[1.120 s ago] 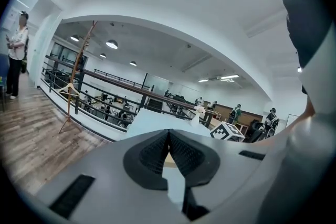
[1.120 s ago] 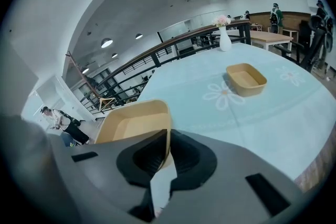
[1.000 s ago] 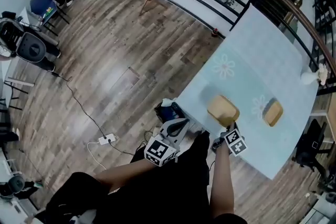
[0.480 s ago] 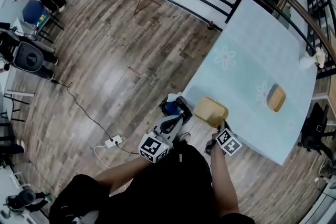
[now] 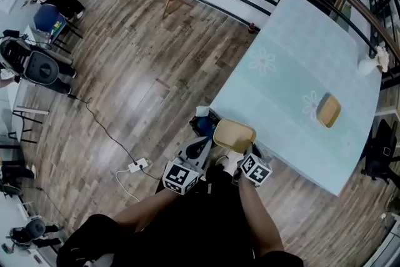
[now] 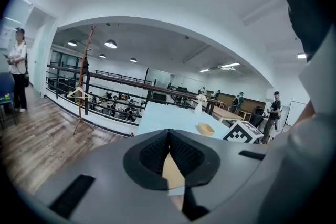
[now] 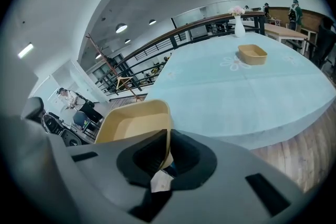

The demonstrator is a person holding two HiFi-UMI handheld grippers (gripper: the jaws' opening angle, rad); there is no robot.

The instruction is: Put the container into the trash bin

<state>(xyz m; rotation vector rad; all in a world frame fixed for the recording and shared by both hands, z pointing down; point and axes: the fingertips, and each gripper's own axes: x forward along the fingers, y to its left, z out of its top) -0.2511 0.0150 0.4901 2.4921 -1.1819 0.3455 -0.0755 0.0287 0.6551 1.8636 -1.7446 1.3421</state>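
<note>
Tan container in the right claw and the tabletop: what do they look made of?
Container: thin-walled, matte tan, rounded corners; the right claw pinches its rim. Molded fibre or plastic, can't tell which.
Tabletop: pale blue, printed white flowers, faint sheen; probably a cloth or vinyl cover.

Head view: the container (image 5: 234,135), gripped at its near rim by the right gripper (image 5: 240,155), sits off the table's (image 5: 294,59) near corner. To its left is the trash bin (image 5: 203,125), on the floor beside that corner. The left gripper (image 5: 201,146) is just before the bin. A second container (image 5: 328,110) lies on the table to the right, and a vase (image 5: 369,64) stands behind it.
</note>
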